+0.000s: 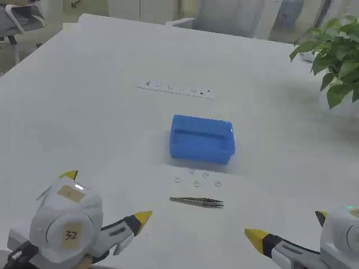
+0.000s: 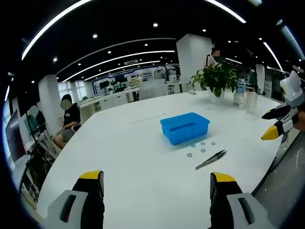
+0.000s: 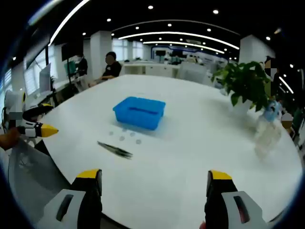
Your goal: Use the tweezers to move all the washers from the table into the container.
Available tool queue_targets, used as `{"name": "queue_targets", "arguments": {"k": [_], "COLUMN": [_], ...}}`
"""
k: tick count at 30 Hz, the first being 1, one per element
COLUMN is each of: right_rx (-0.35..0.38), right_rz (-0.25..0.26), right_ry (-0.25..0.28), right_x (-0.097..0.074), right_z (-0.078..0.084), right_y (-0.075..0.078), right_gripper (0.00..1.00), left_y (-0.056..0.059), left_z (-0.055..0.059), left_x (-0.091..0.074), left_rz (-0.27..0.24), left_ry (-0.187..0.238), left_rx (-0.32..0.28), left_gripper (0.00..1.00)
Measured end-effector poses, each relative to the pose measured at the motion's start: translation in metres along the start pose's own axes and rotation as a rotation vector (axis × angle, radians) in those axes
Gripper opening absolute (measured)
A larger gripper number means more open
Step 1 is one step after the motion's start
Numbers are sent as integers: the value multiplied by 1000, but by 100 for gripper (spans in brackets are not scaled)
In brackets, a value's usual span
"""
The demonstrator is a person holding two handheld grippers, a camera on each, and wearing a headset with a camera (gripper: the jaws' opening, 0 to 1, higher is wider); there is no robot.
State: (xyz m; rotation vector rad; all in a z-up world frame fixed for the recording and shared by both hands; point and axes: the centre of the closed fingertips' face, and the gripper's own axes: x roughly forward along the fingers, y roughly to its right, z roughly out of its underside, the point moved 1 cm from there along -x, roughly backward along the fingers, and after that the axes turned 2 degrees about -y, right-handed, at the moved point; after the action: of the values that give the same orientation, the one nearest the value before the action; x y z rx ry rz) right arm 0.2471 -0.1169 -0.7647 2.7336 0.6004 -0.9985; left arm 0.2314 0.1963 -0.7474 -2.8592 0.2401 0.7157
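The left gripper (image 2: 156, 177) and right gripper (image 3: 155, 175) are hovering above the white table (image 1: 101, 112), jaws spread wide and holding nothing; the tweezers (image 1: 196, 202) are lying just beside the washers (image 1: 196, 184); the blue container (image 1: 202, 140) is sitting just beyond.

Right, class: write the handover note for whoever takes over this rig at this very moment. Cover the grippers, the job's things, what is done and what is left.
Left gripper: open, empty, over the near table edge. Right gripper: open, empty.
Slim metal tweezers lie flat on the white table, untouched, nearer the person than the washers.
Five small metal ring washers lie on the table between the tweezers and the blue rectangular plastic container, apart from it.
Done: nothing; no washer seen in the container.
Left: pick up the tweezers and move every washer in.
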Motion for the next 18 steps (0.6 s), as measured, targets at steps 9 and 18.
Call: {"name": "queue_targets", "arguments": {"k": [9, 18], "right_rx": [-3, -5], "right_rz": [-1, -3], "right_ry": [2, -6], "right_x": [0, 1], "right_z": [0, 1], "right_y": [0, 0], "right_gripper": [90, 89], "left_y": [2, 2], "left_z": [0, 1], "left_x": [1, 1], "left_rz": [6, 5], "left_ry": [-4, -8], "left_rx": [10, 11], "left_gripper": [95, 95]}}
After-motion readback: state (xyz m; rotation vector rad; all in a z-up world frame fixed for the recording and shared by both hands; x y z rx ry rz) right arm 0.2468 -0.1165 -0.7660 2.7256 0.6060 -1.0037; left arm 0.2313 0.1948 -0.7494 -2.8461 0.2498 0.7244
